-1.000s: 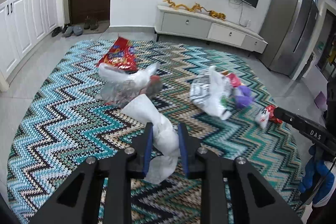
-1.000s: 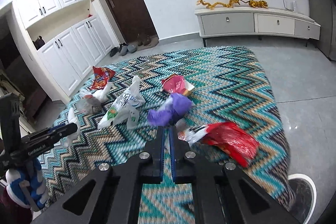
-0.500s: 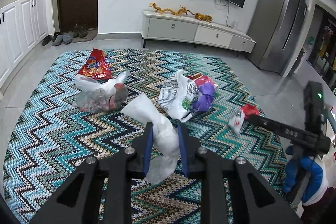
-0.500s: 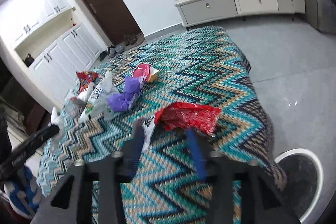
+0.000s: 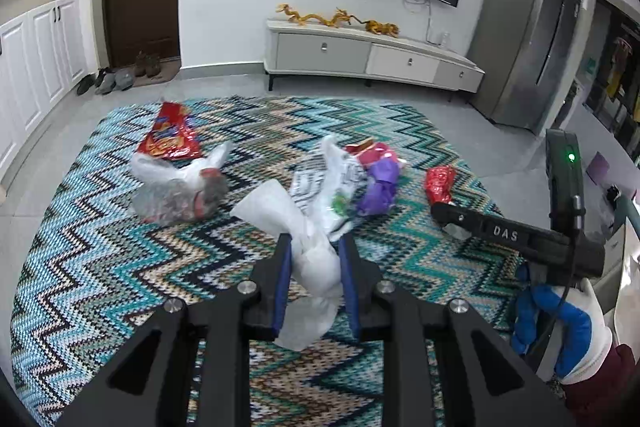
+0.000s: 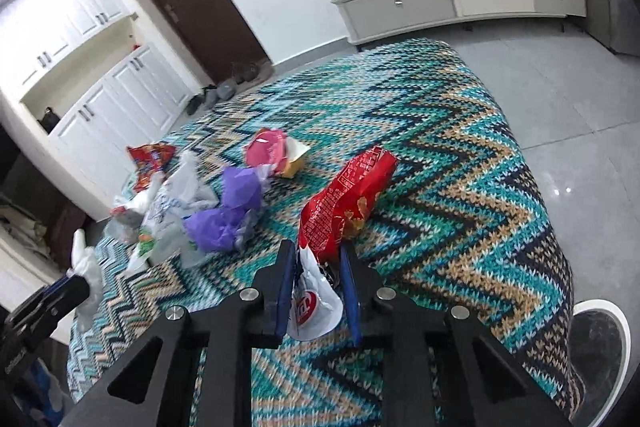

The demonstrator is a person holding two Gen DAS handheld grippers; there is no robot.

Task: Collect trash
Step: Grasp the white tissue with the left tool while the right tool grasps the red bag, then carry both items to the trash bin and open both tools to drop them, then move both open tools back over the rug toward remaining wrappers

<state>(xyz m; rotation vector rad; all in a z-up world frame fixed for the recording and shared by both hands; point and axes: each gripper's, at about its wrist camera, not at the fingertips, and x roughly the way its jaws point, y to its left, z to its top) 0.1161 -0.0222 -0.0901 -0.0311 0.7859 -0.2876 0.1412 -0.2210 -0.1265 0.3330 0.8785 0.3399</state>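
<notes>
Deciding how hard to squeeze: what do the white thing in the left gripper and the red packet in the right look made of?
White bag: thin soft plastic film by its look, matte, twisted and crumpled between the left gripper pads. Red snack packet: glossy printed foil-like film, likely laminated plastic, creased with shiny highlights; its white end sits in the right gripper.

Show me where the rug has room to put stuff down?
The rug is bare to the right of the red chip bag, out to the grey floor. It is also bare along its far edge, toward the TV cabinet. The crowded part is the middle, around the purple bag and white bags.
</notes>
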